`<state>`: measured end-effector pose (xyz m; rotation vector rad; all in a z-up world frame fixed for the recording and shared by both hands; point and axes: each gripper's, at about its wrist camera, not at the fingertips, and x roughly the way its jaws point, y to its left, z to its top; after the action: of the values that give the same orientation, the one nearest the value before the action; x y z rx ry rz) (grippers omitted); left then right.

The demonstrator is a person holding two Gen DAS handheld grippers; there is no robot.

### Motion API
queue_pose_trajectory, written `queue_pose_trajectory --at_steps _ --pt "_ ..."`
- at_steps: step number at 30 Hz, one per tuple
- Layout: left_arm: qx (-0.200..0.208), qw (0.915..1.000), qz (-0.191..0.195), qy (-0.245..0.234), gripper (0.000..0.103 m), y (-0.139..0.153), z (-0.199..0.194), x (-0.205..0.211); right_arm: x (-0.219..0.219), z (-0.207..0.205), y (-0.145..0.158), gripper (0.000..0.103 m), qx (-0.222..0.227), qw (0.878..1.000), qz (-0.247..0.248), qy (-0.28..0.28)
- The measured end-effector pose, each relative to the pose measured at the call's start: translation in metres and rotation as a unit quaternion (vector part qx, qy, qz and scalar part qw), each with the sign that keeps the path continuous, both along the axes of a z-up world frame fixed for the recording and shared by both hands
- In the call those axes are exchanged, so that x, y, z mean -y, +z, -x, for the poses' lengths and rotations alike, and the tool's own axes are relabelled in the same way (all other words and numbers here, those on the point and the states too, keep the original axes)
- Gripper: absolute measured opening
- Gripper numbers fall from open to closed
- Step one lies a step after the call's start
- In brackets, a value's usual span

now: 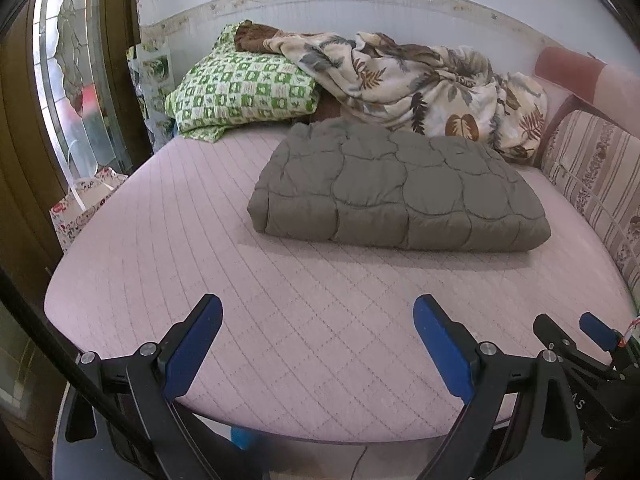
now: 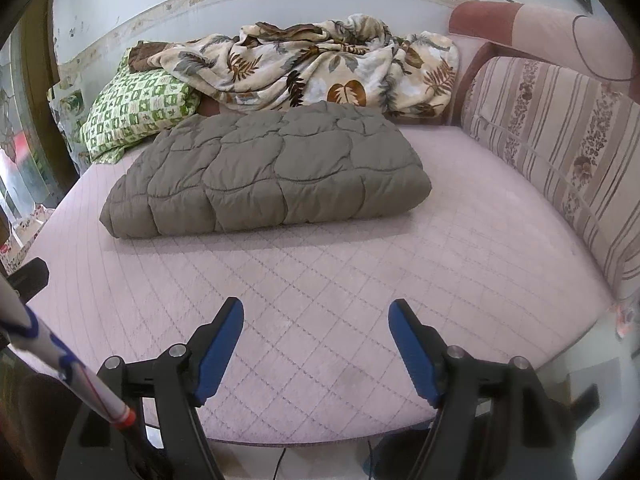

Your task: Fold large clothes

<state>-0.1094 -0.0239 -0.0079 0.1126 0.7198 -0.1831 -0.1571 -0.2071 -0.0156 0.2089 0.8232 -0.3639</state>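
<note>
Folded grey quilt lies on the pink bed; left hand-held gripper and right hand-held gripper hover near the bed's front edge, jaws spread, holding nothing.

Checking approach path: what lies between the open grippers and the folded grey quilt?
Only bare pink mattress cover between right gripper, left gripper and grey quilt; both wrist views show it.

Grey garment puffy quilted matt cloth; pink mattress cover stitched matt fabric.
</note>
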Motion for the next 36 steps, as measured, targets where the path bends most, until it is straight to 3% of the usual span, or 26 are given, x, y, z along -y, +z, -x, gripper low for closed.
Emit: queue_pose_trajectory --at_steps 19,36 --pt "-0.04 0.9991 0.016 0.003 0.096 -0.021 -0.013 -0.01 -0.018 -0.008 -0.012 0.08 -0.022 1.0 0.01 0.009" --pt "-0.046 0.9989 0.01 -0.006 0.096 -0.026 -0.005 -0.004 -0.018 -0.001 -0.009 0.082 -0.015 1.0 0.011 -0.006"
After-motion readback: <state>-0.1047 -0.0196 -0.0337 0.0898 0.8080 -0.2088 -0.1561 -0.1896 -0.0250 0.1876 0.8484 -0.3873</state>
